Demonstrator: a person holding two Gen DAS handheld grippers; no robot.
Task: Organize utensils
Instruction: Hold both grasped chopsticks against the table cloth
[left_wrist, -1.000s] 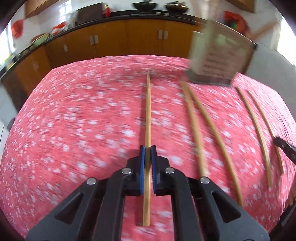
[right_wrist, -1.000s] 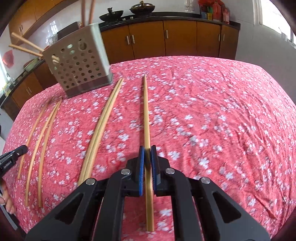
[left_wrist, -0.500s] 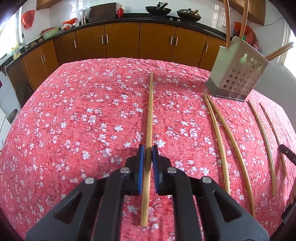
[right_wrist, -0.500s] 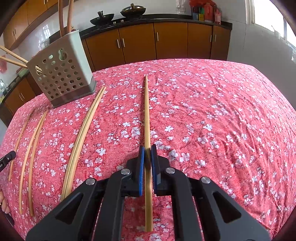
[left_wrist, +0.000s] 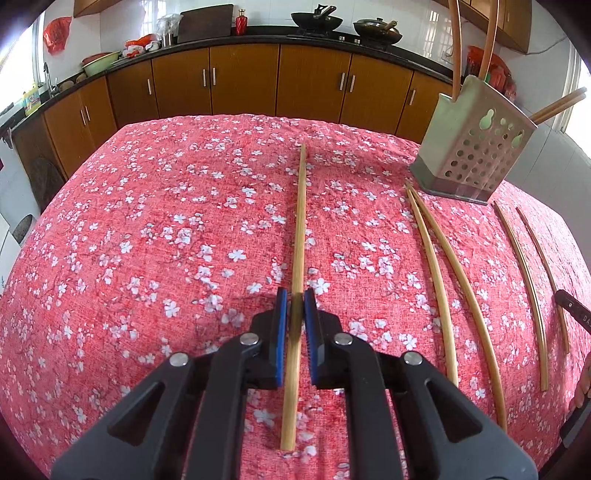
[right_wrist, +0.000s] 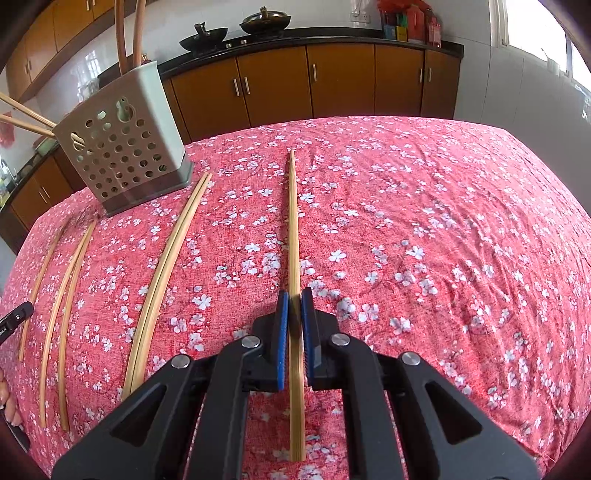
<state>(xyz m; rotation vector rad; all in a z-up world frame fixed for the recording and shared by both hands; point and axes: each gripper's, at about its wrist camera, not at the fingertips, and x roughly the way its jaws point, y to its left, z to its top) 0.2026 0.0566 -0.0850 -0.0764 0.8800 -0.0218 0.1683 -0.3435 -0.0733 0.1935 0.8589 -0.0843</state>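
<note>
My left gripper (left_wrist: 295, 301) is shut on a bamboo chopstick (left_wrist: 300, 229) that points away over the red floral tablecloth (left_wrist: 147, 240). My right gripper (right_wrist: 294, 301) is shut on another bamboo chopstick (right_wrist: 293, 229), also pointing away. A perforated grey utensil holder (left_wrist: 476, 151) stands at the back right in the left wrist view, with chopsticks in it; in the right wrist view the holder (right_wrist: 122, 144) stands at the back left. Pairs of loose chopsticks (left_wrist: 447, 280) (right_wrist: 162, 273) lie on the cloth between the two grippers.
Another loose pair of chopsticks (left_wrist: 532, 280) (right_wrist: 62, 295) lies farther out. Wooden kitchen cabinets (left_wrist: 258, 81) with a dark counter and woks run behind the table. The other gripper's tip shows at the frame edge in each view (left_wrist: 574, 314) (right_wrist: 13, 319).
Both views have swung slightly and the left view is no longer blurred; the holder sits farther to the side. Both grippers still hold their chopsticks.
</note>
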